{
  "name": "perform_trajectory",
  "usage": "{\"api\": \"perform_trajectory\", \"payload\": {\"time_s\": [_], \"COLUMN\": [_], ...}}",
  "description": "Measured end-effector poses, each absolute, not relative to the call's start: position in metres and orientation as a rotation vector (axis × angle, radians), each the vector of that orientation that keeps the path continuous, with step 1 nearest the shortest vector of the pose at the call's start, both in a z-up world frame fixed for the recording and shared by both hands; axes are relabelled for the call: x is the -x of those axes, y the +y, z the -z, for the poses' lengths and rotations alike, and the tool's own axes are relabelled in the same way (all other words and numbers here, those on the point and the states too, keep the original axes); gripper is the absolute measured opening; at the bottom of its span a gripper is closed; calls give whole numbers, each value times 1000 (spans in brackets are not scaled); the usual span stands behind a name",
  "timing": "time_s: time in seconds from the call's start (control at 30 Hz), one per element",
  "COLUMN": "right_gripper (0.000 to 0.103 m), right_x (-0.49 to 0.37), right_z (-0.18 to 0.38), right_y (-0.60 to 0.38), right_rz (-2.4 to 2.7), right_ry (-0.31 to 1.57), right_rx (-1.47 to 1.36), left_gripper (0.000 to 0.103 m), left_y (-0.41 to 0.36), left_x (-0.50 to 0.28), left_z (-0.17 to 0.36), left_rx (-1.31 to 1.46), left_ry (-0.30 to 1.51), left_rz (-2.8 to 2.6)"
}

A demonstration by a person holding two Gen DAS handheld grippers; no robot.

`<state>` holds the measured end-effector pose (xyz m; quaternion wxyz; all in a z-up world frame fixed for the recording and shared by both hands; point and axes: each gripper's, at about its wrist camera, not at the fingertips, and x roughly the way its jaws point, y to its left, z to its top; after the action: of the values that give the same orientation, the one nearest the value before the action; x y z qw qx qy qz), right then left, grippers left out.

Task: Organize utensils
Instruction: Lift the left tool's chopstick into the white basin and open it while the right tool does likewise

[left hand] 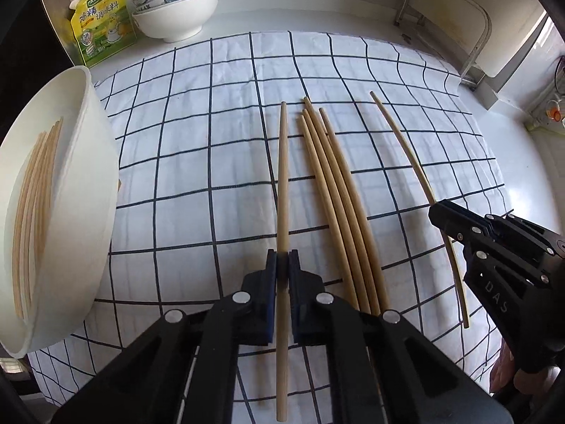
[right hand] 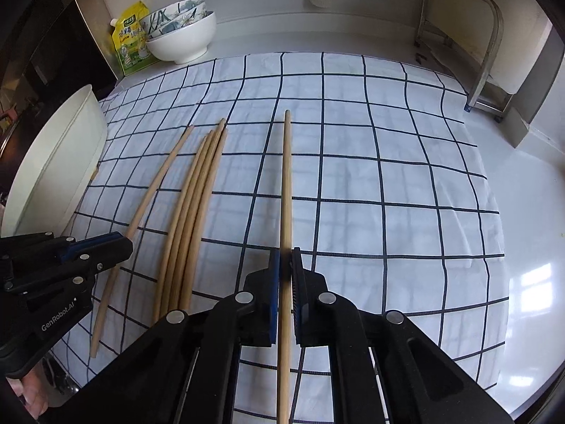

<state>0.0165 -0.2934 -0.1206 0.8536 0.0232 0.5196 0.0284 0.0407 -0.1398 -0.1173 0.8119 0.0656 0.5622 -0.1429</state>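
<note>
Checked cloth [left hand: 353, 70] on counter | left gripper [left hand: 282, 268] clamps chopstick [left hand: 282, 183] lengthwise along its fingers | white tub [left hand: 88, 194], landmark, lies left of it, nearer this hand | right gripper [right hand: 286, 265] likewise grips second chopstick [right hand: 287, 176] | loose sticks [left hand: 339, 205] between.

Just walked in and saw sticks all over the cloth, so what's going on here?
A person is sorting chopsticks with a handheld claw in each hand. The left claw is shut on one chopstick, and the right claw grips another chopstick. A bundle of chopsticks lies between them on the checked cloth. More chopsticks already sit in the tilted white container at the left.
</note>
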Motion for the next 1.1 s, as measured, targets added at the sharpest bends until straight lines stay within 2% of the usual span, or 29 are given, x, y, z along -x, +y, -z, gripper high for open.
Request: {"api": "perform_trajectory", "payload": {"time_s": [0.3,0.57,0.87,1.1], "right_gripper": [6,6,6,6], "right_x": [-19,-49,-95,-117], "right_z": [59,28,41,68], "right_y": [-265,-179,-50,6], "right_rz": [-68,-169,-330,-344], "right_ry": [999,938,974,1063], "right_rx": [-90,-54,4,18], "left_gripper": [7,7,7,7], "left_y": [-103,-12,99,137], "left_x": [-48,-68,-95,-112], "left_z": [48,9,25,54], "left_rx": [-88,-60,-14,-12], "left_ry": [1072,979,1014,1073], "left_rz": [347,279,160,151]}}
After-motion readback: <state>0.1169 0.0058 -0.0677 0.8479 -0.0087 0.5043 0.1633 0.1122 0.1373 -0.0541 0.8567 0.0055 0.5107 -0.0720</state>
